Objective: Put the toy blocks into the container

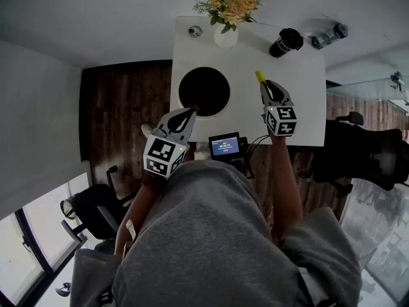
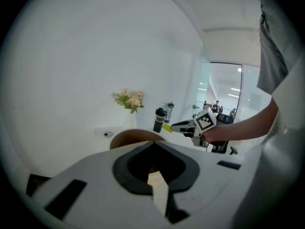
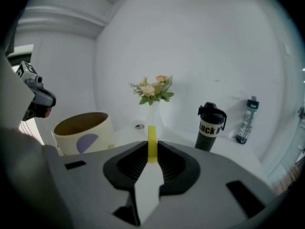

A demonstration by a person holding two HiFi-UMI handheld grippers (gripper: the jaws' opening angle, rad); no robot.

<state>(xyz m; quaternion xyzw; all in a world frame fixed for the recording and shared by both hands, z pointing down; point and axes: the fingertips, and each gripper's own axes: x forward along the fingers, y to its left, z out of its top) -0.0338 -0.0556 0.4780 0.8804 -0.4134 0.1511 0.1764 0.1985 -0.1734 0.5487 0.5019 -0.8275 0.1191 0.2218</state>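
A round cream container [image 1: 218,112] with a dark inside stands on the white table [image 1: 300,107]. My right gripper [image 1: 263,86] hovers over the table to the container's right, shut on a thin yellow block [image 1: 260,77]. In the right gripper view the yellow block [image 3: 152,144] stands upright between the jaws, with the container [image 3: 86,137] to the left. My left gripper [image 1: 191,111] sits at the container's near rim, jaws together and nothing held. In the left gripper view the container [image 2: 125,138] lies just beyond the jaws, and the right gripper [image 2: 174,127] shows with the block [image 2: 167,127].
A white vase of flowers [image 1: 227,15], a black tumbler [image 1: 285,42] and a clear bottle [image 1: 329,35] stand along the table's far side. A small round object [image 1: 195,31] lies at the far left corner. A small screen device [image 1: 225,147] sits at the near edge. Office chairs stand on the floor.
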